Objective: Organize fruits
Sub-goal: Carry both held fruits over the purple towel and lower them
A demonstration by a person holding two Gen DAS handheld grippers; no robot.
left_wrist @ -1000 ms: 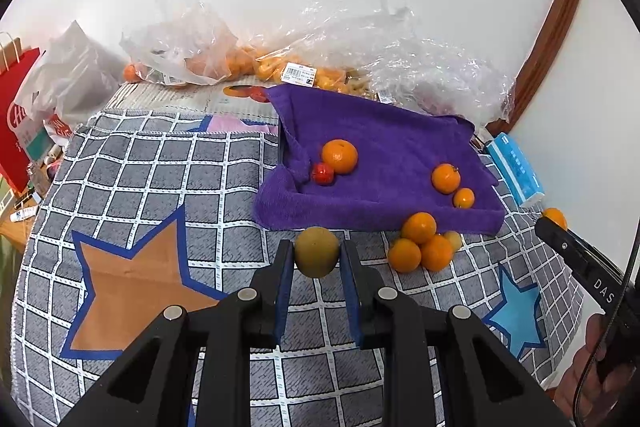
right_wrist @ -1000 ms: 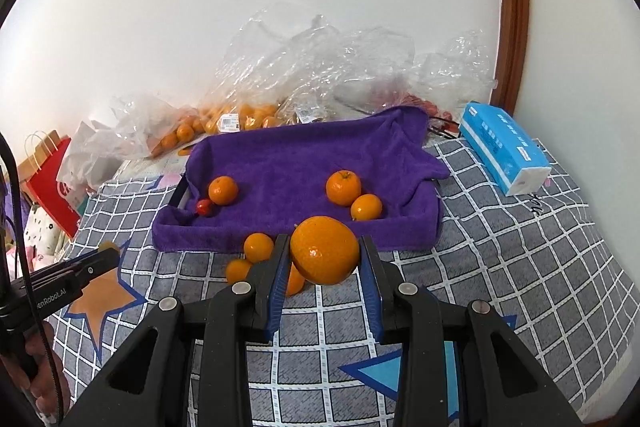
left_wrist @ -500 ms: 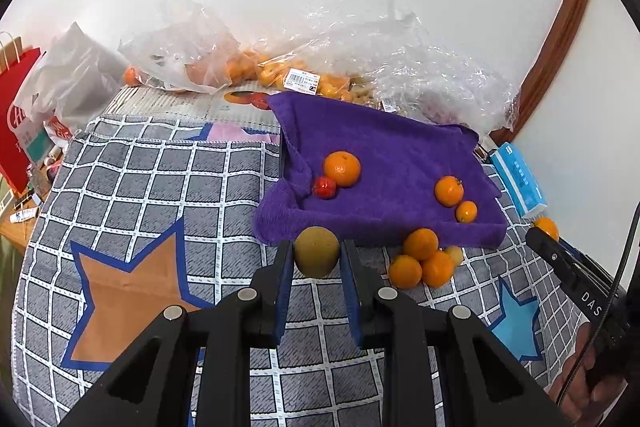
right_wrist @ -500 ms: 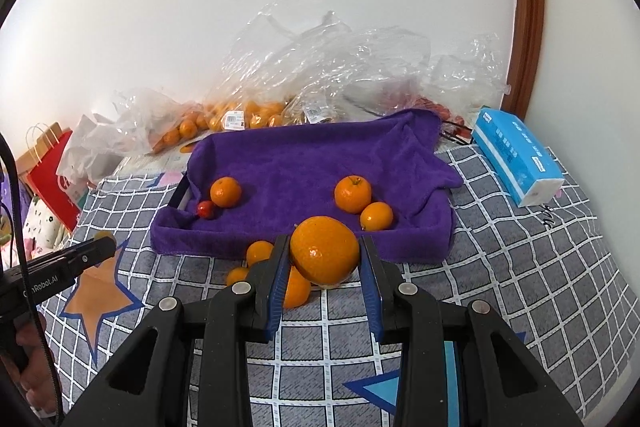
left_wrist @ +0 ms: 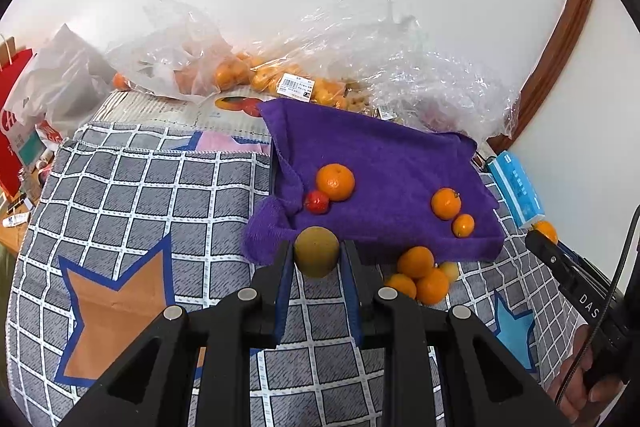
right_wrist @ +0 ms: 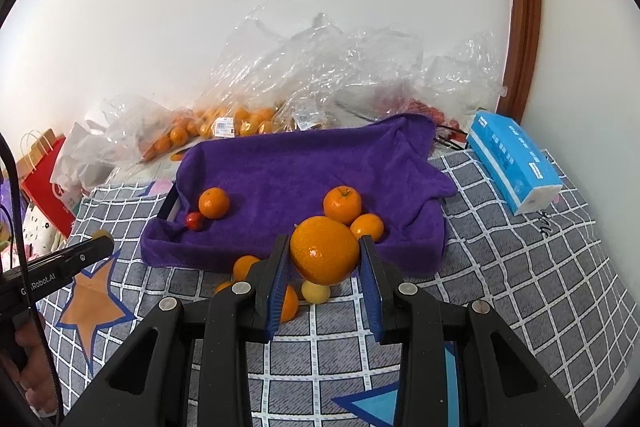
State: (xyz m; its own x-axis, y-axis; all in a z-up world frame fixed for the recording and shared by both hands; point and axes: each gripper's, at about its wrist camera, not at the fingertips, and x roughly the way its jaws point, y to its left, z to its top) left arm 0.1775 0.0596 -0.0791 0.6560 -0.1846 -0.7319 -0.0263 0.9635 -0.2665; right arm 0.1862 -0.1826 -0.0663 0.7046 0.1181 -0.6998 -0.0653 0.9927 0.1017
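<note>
Both grippers now sit closer to the purple towel (left_wrist: 392, 163) than a second ago, and its near edge looms larger in each view. It covers a tray on the checked tablecloth (left_wrist: 132, 187), with clear plastic bags (right_wrist: 320, 67) of fruit heaped at the far wall and a blue tissue pack (right_wrist: 514, 163) to the right. The right gripper (right_wrist: 325, 269) is clamped on a large orange (right_wrist: 324, 250), its stem scar facing the camera. The left gripper (left_wrist: 316, 263) pinches a brownish-green kiwi (left_wrist: 316, 257), long axis upright. On the towel lie three oranges and a small red fruit (left_wrist: 317, 202). A loose cluster of oranges (left_wrist: 418, 273) rests on the cloth just before the towel's near edge.
</note>
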